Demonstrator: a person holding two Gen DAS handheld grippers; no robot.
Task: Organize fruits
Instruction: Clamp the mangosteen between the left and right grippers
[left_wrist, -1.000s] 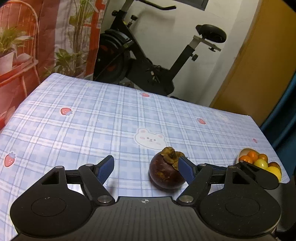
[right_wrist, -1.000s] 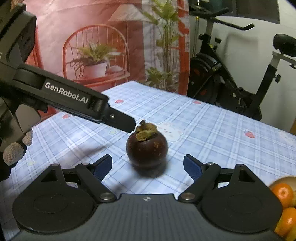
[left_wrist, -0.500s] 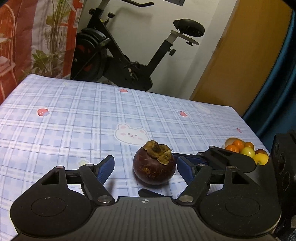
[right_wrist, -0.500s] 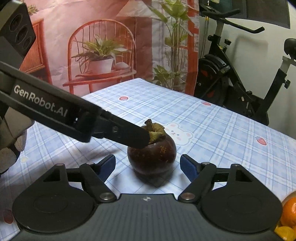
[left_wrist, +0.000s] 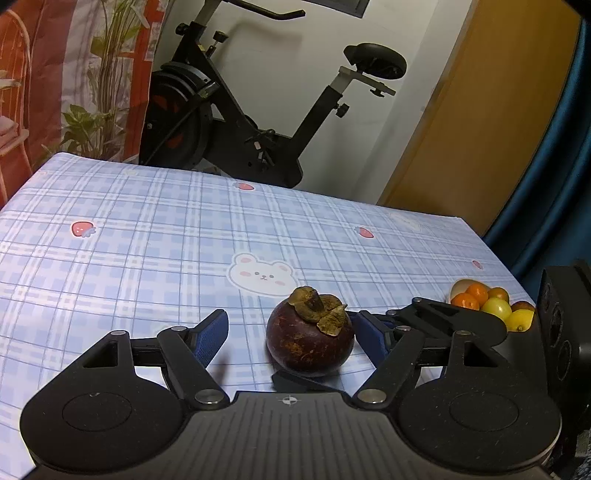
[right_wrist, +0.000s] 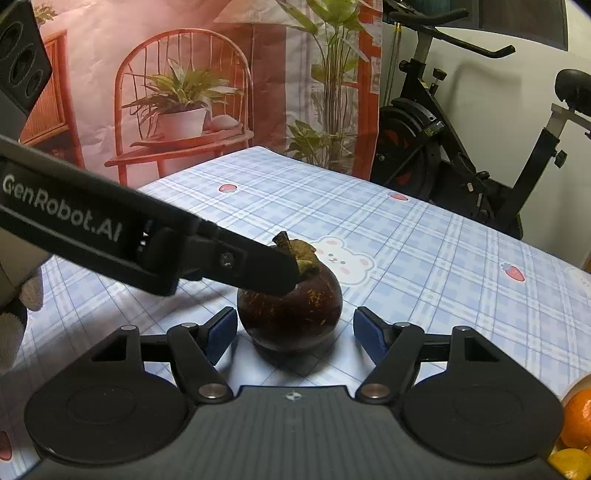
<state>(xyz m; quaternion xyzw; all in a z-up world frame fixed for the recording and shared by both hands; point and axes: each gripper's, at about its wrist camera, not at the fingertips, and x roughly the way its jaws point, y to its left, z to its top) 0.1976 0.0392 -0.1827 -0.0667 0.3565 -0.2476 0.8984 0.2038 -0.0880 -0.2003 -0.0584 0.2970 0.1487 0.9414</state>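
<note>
**Two claws bracket one mangosteen**

The right claw is closing, its blue pads either side of the round dark-purple mangosteen with a dry brown calyx, not yet pressing it. The left claw stands partly open around the same fruit, its right pad beside the skin, its left pad well clear. The mangosteen sits on the blue plaid surface with bear and strawberry prints. Near the right edge, a bowl of orange and yellow fruits.
</note>
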